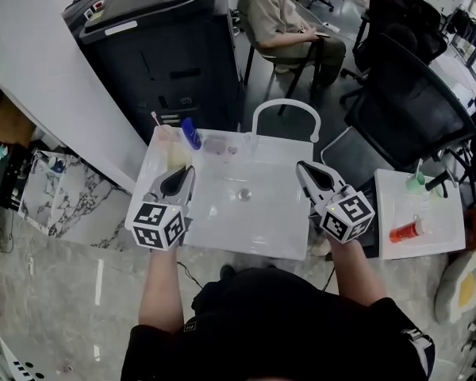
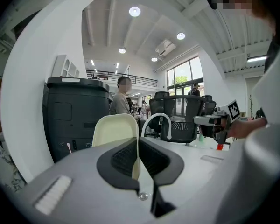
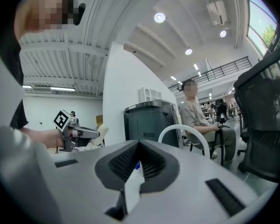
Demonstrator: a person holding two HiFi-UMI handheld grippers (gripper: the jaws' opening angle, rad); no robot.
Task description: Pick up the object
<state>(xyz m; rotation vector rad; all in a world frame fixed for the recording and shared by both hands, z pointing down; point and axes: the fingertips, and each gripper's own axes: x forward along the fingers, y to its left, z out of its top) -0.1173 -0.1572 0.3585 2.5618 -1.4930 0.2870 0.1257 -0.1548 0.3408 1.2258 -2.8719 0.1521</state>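
My left gripper [image 1: 184,173] hovers over the left side of the white table [image 1: 254,232], shut on a flat cream piece [image 1: 177,155] that sticks out past its tips. In the left gripper view the cream piece [image 2: 114,129] rises above the closed jaws of the left gripper [image 2: 136,141]. My right gripper [image 1: 301,167] is over the table's right side, shut, with nothing seen held. The right gripper view shows the right gripper [image 3: 139,146] with its jaws together, and the left gripper [image 3: 81,133] across from it. A small clear round object [image 1: 243,194] lies mid-table.
A blue item [image 1: 191,133] and a pale purple one [image 1: 216,144] lie along the table's far edge. A white curved chair back [image 1: 285,109] stands behind it. A black printer [image 1: 159,46], a seated person [image 1: 289,22], an office chair [image 1: 404,94], and a side table with a red bottle [image 1: 404,231] surround it.
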